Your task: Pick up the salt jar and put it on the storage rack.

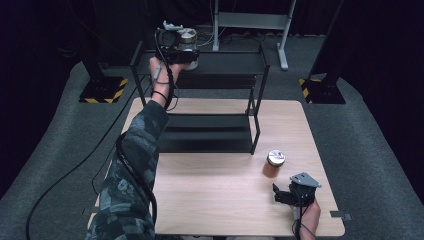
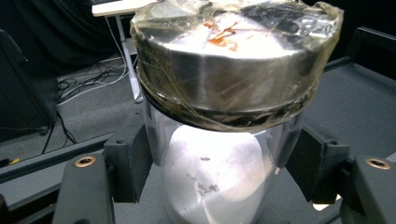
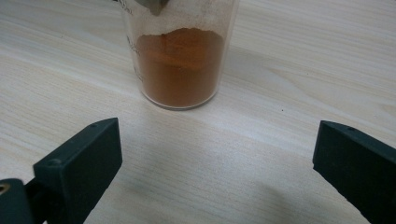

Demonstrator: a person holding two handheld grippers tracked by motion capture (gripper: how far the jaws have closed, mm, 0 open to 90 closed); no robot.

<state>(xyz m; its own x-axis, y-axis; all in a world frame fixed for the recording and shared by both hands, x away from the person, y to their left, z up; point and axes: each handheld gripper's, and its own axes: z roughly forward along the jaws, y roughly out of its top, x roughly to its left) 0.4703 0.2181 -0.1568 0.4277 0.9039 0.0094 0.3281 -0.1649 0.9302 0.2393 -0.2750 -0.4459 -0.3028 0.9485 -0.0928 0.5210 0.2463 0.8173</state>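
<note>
A clear glass jar of white powder, with a taped metal lid, sits between the black pads of my left gripper, which is shut on it. In the high view that gripper holds the white-powder jar over the left end of the rack's top shelf; I cannot tell if the jar touches it. A second jar, part full of orange powder, stands on the table. My right gripper rests just in front of it, open, its fingers apart from the glass.
A black two-tier rack stands at the back of the wooden table, with a lower shelf under the top one. Cables trail over the grey floor to the left. A metal stand is behind the rack.
</note>
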